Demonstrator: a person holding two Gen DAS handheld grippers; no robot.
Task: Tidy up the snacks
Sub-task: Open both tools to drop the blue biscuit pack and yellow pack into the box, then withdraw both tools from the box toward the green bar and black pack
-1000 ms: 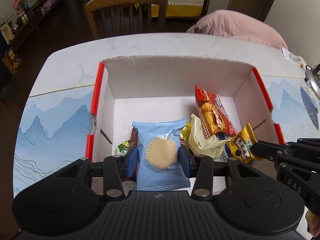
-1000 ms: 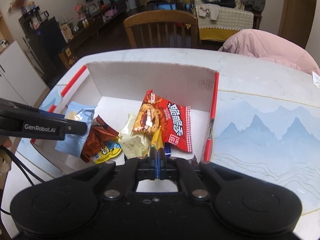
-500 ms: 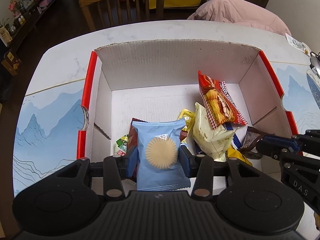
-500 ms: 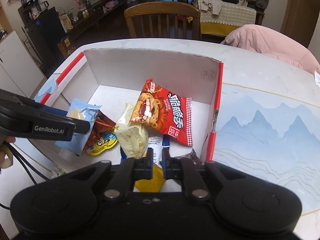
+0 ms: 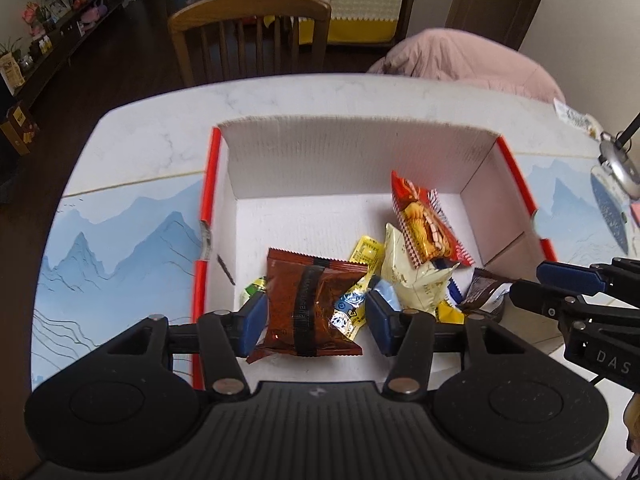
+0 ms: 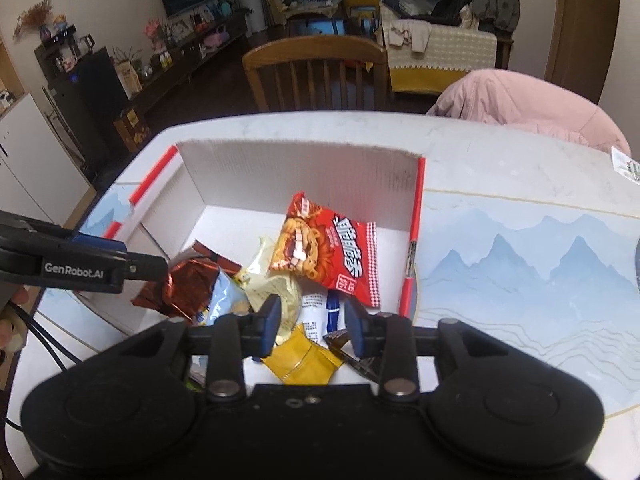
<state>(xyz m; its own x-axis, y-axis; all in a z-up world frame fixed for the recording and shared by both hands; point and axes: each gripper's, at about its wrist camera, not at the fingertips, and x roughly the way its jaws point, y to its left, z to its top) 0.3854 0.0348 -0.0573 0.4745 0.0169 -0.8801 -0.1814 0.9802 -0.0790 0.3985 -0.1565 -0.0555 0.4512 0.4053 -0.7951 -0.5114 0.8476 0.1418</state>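
Dim indoor light, slightly soft focus, fisheye-bent edges (dark corners), perhaps foil glare

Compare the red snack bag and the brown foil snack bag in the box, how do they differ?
The red snack bag is bright red with a printed picture and a checked edge; the brown foil bag is dark, shiny and crinkled, with a black band down its middle. The red snack bag lies toward the box's right wall; the brown foil bag lies nearer, between the left gripper's open fingers. Both are sealed packets inside the box.

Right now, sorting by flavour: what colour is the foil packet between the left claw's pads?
Reddish-brown foil packet with a black band, clearest in the left wrist view.
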